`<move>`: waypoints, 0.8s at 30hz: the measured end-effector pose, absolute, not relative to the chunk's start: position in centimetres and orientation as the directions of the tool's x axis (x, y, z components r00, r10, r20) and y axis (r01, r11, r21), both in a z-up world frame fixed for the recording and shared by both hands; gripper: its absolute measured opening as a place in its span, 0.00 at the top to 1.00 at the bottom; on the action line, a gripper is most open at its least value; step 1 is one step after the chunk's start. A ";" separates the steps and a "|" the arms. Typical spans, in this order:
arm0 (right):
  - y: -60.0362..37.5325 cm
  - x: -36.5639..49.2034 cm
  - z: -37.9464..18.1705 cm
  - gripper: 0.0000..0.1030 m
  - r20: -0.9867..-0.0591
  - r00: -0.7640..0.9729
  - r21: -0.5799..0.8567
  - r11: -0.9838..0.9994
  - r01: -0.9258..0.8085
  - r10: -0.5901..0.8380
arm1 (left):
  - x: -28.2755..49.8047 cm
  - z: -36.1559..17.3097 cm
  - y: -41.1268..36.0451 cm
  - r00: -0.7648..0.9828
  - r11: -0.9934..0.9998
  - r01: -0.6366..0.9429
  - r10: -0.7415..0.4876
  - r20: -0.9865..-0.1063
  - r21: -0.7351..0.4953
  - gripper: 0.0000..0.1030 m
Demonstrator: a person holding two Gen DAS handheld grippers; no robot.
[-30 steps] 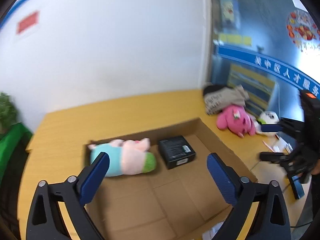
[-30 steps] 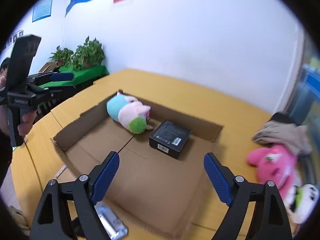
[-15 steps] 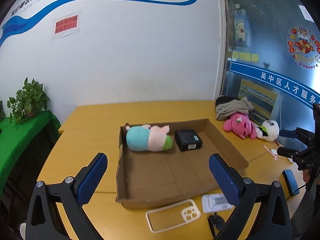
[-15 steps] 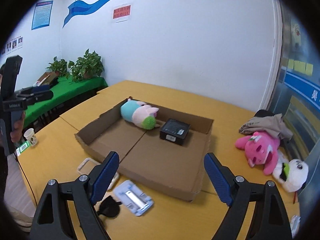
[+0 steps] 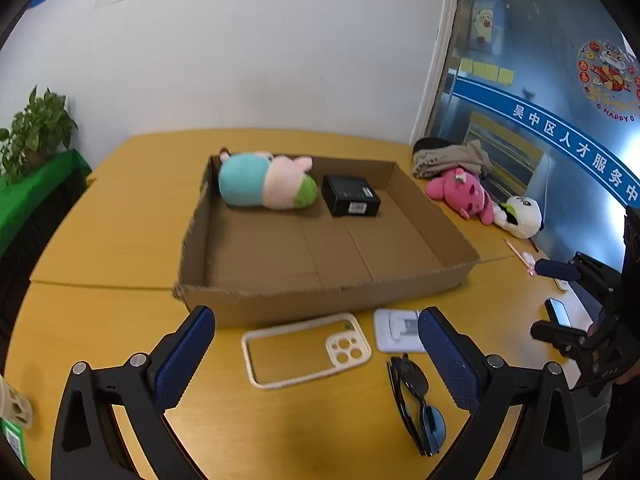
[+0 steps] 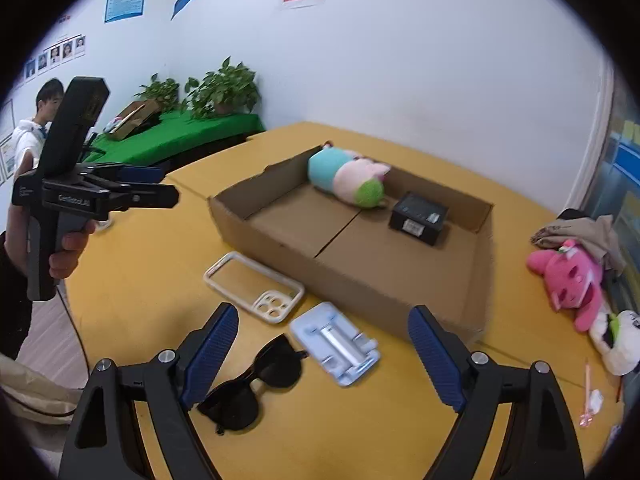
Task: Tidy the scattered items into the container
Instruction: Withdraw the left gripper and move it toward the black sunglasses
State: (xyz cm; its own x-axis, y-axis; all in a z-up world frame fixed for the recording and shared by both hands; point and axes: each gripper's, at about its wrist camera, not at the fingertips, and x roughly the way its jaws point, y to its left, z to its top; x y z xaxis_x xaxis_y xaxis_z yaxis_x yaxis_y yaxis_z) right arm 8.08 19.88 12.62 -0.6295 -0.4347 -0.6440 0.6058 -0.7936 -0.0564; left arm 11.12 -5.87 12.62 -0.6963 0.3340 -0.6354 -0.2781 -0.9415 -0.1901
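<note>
A shallow cardboard box (image 5: 320, 292) (image 6: 360, 276) sits on the yellow table. Inside at its far end lie a teal-and-pink plush (image 5: 266, 181) (image 6: 348, 176) and a small black box (image 5: 351, 195) (image 6: 418, 218). In front of the box lie a cream phone case (image 5: 306, 348) (image 6: 254, 286), a white folded stand (image 5: 398, 330) (image 6: 336, 342) and black sunglasses (image 5: 418, 404) (image 6: 256, 386). My left gripper (image 5: 316, 356) is open and empty above the phone case. My right gripper (image 6: 322, 354) is open and empty above the stand and sunglasses.
A pink plush (image 5: 460, 194) (image 6: 568, 280), a panda plush (image 5: 520, 216) (image 6: 616, 340) and a bundle of cloth (image 5: 448, 156) (image 6: 576, 230) lie right of the box. A pink pen (image 6: 588, 392) and a phone (image 5: 558, 312) lie near the right edge. A green-covered side table with plants (image 6: 180, 136) stands left.
Both grippers have pulled back from over the box toward the table's near edge and tilted down, bringing the phone case, stand and sunglasses into view. Both stay open.
</note>
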 end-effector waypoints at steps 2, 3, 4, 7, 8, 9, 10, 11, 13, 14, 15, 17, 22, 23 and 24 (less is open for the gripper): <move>19.6 8.5 11.4 0.15 -0.668 -0.589 -0.022 -0.779 0.627 -0.455 | 11.0 11.2 -5.5 -0.662 -0.932 -0.295 0.357 -0.659 -0.209 0.00; 19.5 8.6 10.6 0.15 -0.686 -0.562 -0.005 -0.769 0.639 -0.462 | 11.0 10.6 -5.5 -0.646 -0.927 -0.300 0.370 -0.668 -0.224 0.00; 19.4 8.7 9.8 0.15 -0.703 -0.542 0.004 -0.765 0.644 -0.461 | 10.7 9.8 -5.4 -0.621 -0.918 -0.306 0.393 -0.678 -0.252 0.00; 19.6 8.9 7.8 0.15 -0.741 -0.487 0.047 -0.758 0.650 -0.463 | 10.2 7.4 -5.2 -0.553 -0.898 -0.304 0.439 -0.708 -0.319 0.00; 19.6 8.9 7.2 0.15 -0.751 -0.469 0.063 -0.757 0.651 -0.465 | 10.1 6.6 -5.1 -0.533 -0.893 -0.298 0.448 -0.718 -0.336 0.00; 19.7 8.9 6.5 0.15 -0.763 -0.447 0.082 -0.757 0.649 -0.466 | 10.1 6.0 -5.0 -0.515 -0.888 -0.295 0.459 -0.724 -0.354 0.00; 19.8 8.9 6.0 0.15 -0.773 -0.431 0.102 -0.761 0.641 -0.466 | 10.0 5.3 -4.8 -0.491 -0.878 -0.295 0.477 -0.729 -0.376 0.00; 19.9 8.7 5.3 0.15 -0.783 -0.412 0.134 -0.773 0.620 -0.466 | 9.9 4.8 -4.6 -0.472 -0.869 -0.299 0.493 -0.731 -0.394 0.00; 19.8 8.6 4.0 0.15 -0.798 -0.372 0.204 -0.793 0.575 -0.475 | 9.7 3.8 -3.8 -0.429 -0.851 -0.304 0.524 -0.736 -0.429 0.00; 19.3 8.7 3.2 0.15 -0.806 -0.343 0.238 -0.794 0.559 -0.483 | 9.7 3.4 -3.4 -0.411 -0.842 -0.310 0.537 -0.737 -0.441 0.00; 18.8 8.9 2.6 0.15 -0.812 -0.320 0.260 -0.793 0.551 -0.489 | 9.6 3.1 -2.9 -0.393 -0.834 -0.321 0.549 -0.737 -0.450 0.00; 17.4 9.8 1.6 0.15 -0.815 -0.287 0.287 -0.782 0.553 -0.503 | 9.3 2.5 -1.8 -0.359 -0.816 -0.333 0.573 -0.737 -0.472 0.00; 14.7 10.8 0.2 0.15 -0.818 -0.285 0.285 -0.782 0.554 -0.500 | 8.1 0.6 0.8 -0.255 -0.771 -0.369 0.621 -0.741 -0.520 0.02; 14.6 10.8 -0.1 0.15 -0.824 -0.290 0.275 -0.791 0.547 -0.487 | 7.8 0.2 1.3 -0.236 -0.764 -0.375 0.627 -0.743 -0.525 0.03; 14.6 10.7 -0.5 0.15 -0.827 -0.290 0.276 -0.796 0.539 -0.483 | 7.6 -0.2 1.7 -0.222 -0.758 -0.379 0.631 -0.743 -0.530 0.04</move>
